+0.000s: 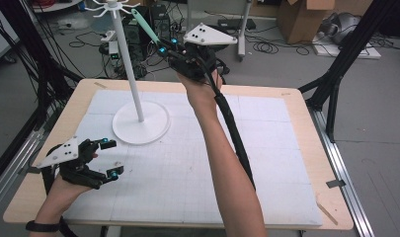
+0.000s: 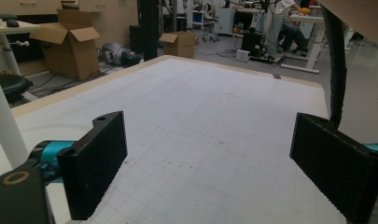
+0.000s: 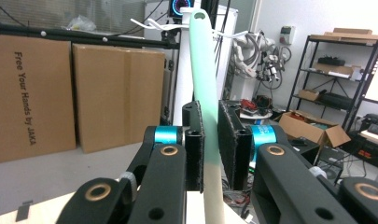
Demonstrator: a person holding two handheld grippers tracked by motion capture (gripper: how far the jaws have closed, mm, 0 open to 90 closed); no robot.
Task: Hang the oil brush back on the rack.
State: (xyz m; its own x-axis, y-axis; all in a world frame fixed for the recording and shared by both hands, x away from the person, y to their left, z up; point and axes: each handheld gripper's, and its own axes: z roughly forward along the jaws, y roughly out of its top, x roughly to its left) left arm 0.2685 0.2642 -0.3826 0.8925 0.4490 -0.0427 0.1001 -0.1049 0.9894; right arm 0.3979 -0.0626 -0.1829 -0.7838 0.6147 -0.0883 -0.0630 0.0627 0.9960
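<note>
The right hand-held gripper (image 1: 164, 45) pinched a mint-green plastic utensil handle (image 3: 203, 93) beside the white hook stand (image 1: 129, 74); the left hand-held gripper (image 1: 110, 158) hovered spread over the desk (image 1: 296, 113)

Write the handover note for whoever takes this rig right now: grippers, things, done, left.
Right gripper: shut on the mint-green utensil handle with a hanging hole, raised near the hooks at the top of the white pole stand with a round base.
Left gripper: open, holding nothing, low over the white gridded mat.
Done: utensil lifted to hook height.
Left, probably: thread the hole onto a hook, release. It is not yet hung.
</note>
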